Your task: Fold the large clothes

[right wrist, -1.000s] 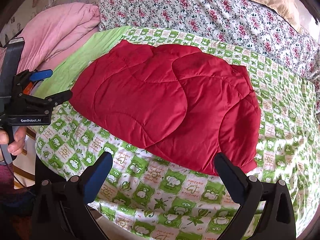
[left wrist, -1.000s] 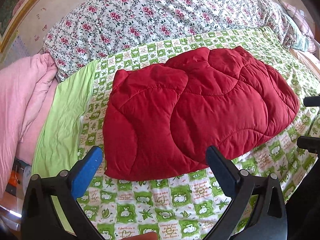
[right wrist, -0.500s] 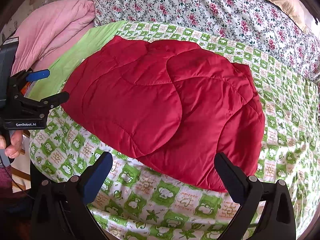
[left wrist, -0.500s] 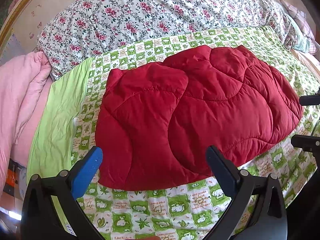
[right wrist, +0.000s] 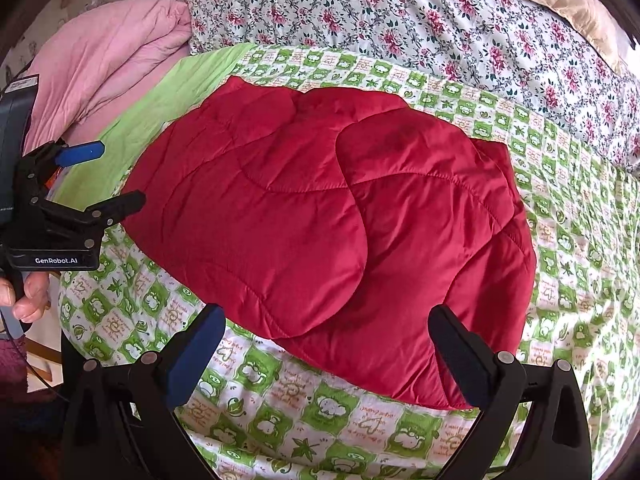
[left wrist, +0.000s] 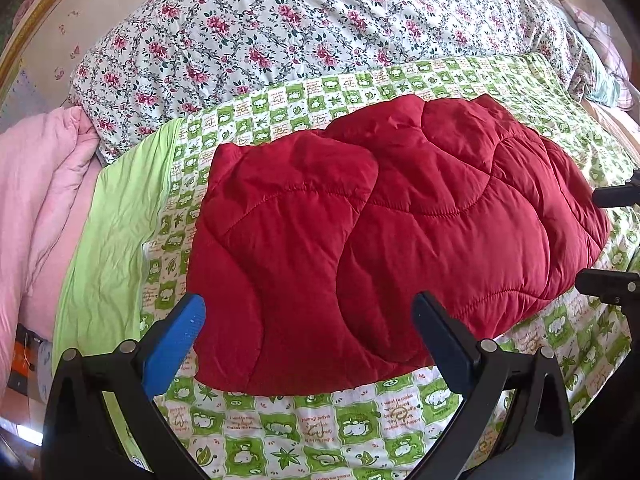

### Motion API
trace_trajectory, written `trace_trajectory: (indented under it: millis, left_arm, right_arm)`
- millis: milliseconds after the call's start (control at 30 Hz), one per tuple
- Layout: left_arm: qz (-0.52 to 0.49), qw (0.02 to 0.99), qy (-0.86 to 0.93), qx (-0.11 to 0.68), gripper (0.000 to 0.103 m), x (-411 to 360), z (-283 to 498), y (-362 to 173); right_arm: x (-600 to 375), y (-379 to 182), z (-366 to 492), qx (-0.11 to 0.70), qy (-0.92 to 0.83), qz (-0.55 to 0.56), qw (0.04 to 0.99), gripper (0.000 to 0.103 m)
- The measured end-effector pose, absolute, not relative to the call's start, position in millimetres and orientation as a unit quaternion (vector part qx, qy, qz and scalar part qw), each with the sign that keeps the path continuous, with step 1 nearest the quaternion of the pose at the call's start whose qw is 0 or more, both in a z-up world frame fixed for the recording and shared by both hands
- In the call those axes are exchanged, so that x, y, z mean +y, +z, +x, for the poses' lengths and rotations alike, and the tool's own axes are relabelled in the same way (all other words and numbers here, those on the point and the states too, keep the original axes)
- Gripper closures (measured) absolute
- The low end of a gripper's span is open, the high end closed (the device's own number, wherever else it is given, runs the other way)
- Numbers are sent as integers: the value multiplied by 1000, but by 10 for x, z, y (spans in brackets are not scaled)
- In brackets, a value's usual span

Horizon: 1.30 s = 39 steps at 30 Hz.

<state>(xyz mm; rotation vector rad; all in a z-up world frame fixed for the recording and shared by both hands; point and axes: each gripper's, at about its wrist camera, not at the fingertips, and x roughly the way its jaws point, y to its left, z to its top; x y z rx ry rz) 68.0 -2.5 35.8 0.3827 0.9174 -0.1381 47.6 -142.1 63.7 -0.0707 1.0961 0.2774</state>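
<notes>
**Inspector:** Red quilted garment (left wrist: 392,236) lies folded into a compact bundle on the green-checked bedspread (left wrist: 320,440), near the bed's front edge, with the floral duvet (left wrist: 280,28) behind it and a pink blanket (left wrist: 36,200) off to the left. Left gripper (left wrist: 308,344) stands wide apart, holding nothing. Right gripper (right wrist: 324,344) likewise wide, empty, poised above the near hem.

**Clerk:** Risks noted?

**Inspector:** Three, in the inspector's judgement. The padding is thick and slippery-looking; a pinch taking only the top layer would peel that layer back and undo the fold. The bundle sits near the bed's edge, so a drag toward the person could slide it off. Closing on the hem could also catch the bedspread beneath and lift both together.

**Clerk:** Any hazard between the tools?

**Inspector:** The left gripper shows in the right wrist view (right wrist: 100,176) just beside the garment's left end; both closing inward at once could bunch the cloth.

**Clerk:** Change from one second ago?

**Inspector:** The garment fills more of both views and sits lower toward the fingers, so both grippers have advanced toward it. Its shape is unaltered, and both jaws remain as wide as before
</notes>
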Motion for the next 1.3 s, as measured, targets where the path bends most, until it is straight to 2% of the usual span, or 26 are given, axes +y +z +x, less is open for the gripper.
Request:
trace_trajectory:
  millis: [1300]
  left_arm:
    - [181, 879, -68, 435, 0, -93, 809, 442]
  right_arm:
    - [-1477, 739, 622, 512, 130, -29, 848, 1]
